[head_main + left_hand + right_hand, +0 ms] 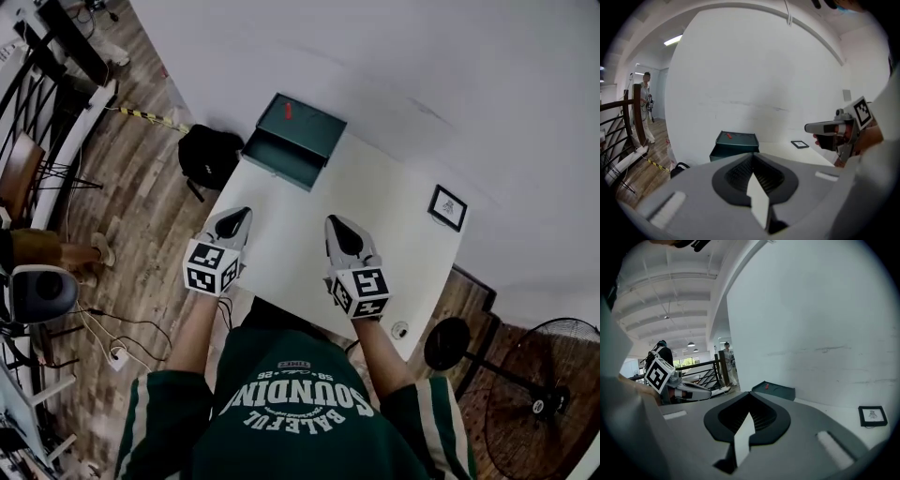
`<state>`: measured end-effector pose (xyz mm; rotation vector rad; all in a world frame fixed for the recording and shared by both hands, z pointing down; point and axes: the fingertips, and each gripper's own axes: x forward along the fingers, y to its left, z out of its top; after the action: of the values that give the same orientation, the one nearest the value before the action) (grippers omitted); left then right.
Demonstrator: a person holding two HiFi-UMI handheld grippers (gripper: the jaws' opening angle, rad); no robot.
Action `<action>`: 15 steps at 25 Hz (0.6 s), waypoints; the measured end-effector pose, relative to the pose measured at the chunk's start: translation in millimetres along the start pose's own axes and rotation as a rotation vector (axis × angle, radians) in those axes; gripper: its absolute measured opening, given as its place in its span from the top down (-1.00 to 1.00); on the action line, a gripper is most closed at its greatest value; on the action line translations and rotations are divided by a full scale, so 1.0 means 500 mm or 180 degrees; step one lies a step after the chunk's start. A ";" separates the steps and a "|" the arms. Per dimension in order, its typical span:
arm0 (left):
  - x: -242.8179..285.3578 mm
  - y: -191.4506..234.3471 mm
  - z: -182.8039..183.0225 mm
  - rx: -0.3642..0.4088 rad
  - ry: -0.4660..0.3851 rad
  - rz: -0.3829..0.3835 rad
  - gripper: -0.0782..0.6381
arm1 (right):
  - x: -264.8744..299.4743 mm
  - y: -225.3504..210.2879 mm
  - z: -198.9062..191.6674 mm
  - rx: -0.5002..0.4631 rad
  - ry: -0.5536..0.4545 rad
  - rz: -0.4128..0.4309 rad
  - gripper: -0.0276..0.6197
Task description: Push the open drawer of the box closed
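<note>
Nothing is done yet: the drawer stands pulled out of the box, toward 7 o'clock. The box sits at the far corner of the table, at 12 o'clock from both grippers. The left gripper and right gripper hang well short of it, jaws closed together, holding and touching nothing. The whole push remains.

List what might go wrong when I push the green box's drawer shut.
1. The green box sits at the far left corner of the white table. An off-centre push on its open drawer might skew it or slide it over the edge.
2. The small red item on top of the box could be jolted off.
</note>
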<state>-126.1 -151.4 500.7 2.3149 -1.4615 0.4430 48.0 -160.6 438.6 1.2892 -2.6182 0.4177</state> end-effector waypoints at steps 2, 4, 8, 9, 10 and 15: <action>0.025 0.019 0.002 0.0014 0.0031 -0.0026 0.67 | 0.025 -0.010 -0.002 0.0019 0.0019 -0.0023 0.92; 0.048 0.034 -0.003 0.0017 0.0085 -0.0053 0.67 | 0.042 -0.017 -0.009 0.0043 0.0054 -0.0042 0.92; 0.091 0.059 -0.033 -0.0016 0.0249 -0.0113 0.67 | 0.066 -0.023 -0.041 0.0096 0.0201 -0.0077 0.92; 0.103 0.064 -0.042 -0.0025 0.0295 -0.0128 0.67 | 0.072 -0.026 -0.052 0.0111 0.0241 -0.0088 0.92; 0.116 0.069 -0.051 -0.0035 0.0339 -0.0144 0.67 | 0.077 -0.029 -0.062 0.0126 0.0281 -0.0098 0.92; 0.175 0.084 -0.077 -0.0070 0.0507 -0.0236 0.67 | 0.094 -0.044 -0.097 0.0174 0.0456 -0.0163 0.92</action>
<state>-130.8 -219.5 579.6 2.2517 -1.2953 0.5732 39.5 -191.9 501.5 1.2892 -2.4667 0.5551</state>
